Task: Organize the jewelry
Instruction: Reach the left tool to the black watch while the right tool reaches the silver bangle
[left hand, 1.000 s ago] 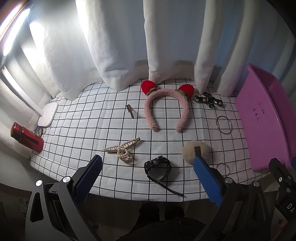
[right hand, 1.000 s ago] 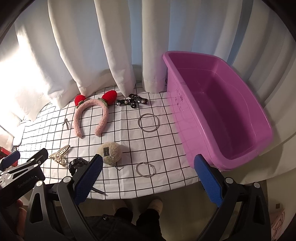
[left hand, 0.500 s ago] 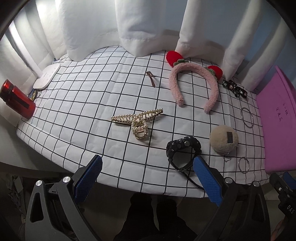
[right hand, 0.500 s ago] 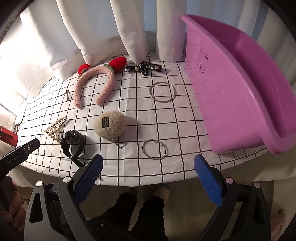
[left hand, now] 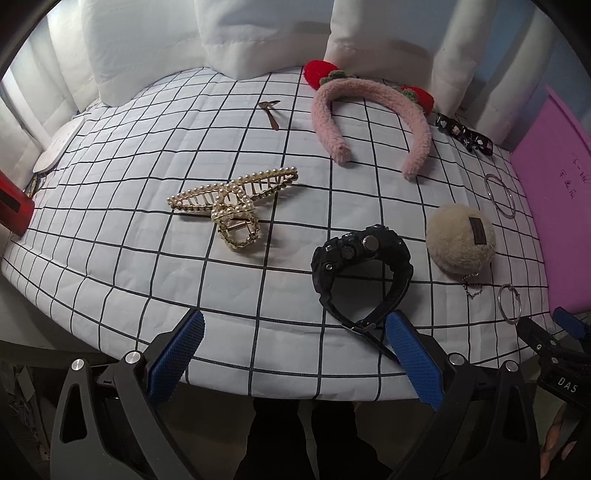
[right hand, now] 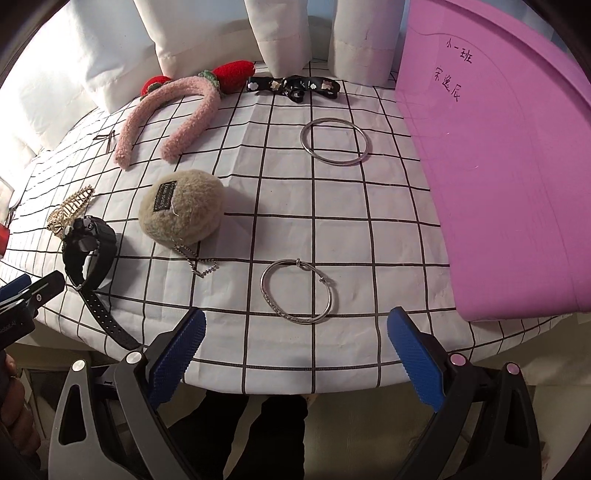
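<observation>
Jewelry lies spread on a checked tablecloth (left hand: 110,206). A pearl hair claw (left hand: 229,203) and a black watch (left hand: 360,266) lie just ahead of my open left gripper (left hand: 293,339); the watch strap ends by its right finger. My open right gripper (right hand: 295,336) hovers at the table's front edge, just short of a silver bracelet (right hand: 299,291). A beige pompom keychain (right hand: 183,208), a plain bangle (right hand: 334,146), a pink plush headband (right hand: 166,110), a black floral ribbon (right hand: 293,86) and a small hairpin (left hand: 271,110) lie further back. A purple bin (right hand: 498,166) stands on the right.
White curtains (left hand: 258,33) hang behind the table. A red object (left hand: 13,210) sits at the left edge, near a white device (left hand: 55,147). The person's legs (right hand: 240,432) show below the table's front edge, and a hand (right hand: 14,424) holds the left gripper.
Both grippers have moved forward and down toward the table, so the objects look larger. The left one closed in on the watch and hair claw, the right one on the silver bracelet.
</observation>
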{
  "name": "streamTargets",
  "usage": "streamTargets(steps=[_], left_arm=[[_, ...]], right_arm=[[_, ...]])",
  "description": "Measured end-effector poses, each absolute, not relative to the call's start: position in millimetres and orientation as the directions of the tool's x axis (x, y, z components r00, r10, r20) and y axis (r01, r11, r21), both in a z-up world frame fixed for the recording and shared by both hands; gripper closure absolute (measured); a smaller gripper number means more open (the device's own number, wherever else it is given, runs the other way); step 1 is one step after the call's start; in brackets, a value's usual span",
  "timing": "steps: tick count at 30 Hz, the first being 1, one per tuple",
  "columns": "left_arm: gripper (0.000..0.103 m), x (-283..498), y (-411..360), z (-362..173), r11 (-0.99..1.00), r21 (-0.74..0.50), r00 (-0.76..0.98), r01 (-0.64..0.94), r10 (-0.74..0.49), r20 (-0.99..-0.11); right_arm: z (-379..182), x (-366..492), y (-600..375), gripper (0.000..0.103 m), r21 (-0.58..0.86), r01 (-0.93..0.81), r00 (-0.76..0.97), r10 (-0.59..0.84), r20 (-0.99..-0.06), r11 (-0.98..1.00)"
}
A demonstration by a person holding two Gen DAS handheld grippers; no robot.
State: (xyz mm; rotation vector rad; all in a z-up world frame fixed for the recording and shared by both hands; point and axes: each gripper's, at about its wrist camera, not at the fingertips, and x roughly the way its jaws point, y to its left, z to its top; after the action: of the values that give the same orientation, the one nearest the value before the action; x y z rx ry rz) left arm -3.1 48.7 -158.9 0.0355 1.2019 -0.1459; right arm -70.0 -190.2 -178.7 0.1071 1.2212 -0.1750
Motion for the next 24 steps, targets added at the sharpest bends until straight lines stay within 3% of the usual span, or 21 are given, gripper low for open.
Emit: streamTargets(steps=[24], left_arm=[[0.005,12,6,-204,0.981,-0.002,0.349,0.193,-0.071,-0.934]], right_arm=[[-213,-54,-210,0.009,-0.012,0.177,0.364,-0.077,-0.928,0.984]])
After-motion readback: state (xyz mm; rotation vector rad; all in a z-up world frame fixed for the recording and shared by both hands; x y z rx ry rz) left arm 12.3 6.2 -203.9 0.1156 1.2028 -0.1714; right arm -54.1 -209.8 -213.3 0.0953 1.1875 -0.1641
